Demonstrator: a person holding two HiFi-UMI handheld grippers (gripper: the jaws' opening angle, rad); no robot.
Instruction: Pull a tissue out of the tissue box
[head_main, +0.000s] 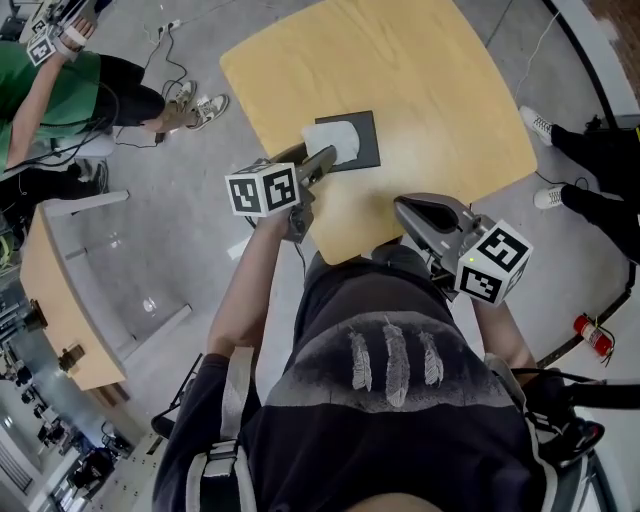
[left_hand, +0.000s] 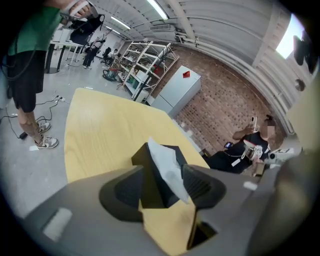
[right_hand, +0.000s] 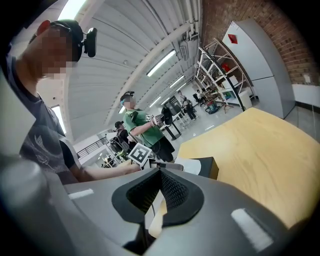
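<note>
While a soft white tissue (head_main: 333, 138) pokes from the flat black tissue box (head_main: 366, 140) near the wooden desk's (head_main: 420, 80) front edge, the left gripper's (head_main: 322, 160) jaws stand apart around it, not gripping. The right gripper's (head_main: 404, 206) jaws sit closed, empty.

Tissue box (head_main: 366, 128) partly behind left tongs (head_main: 322, 160)
</note>
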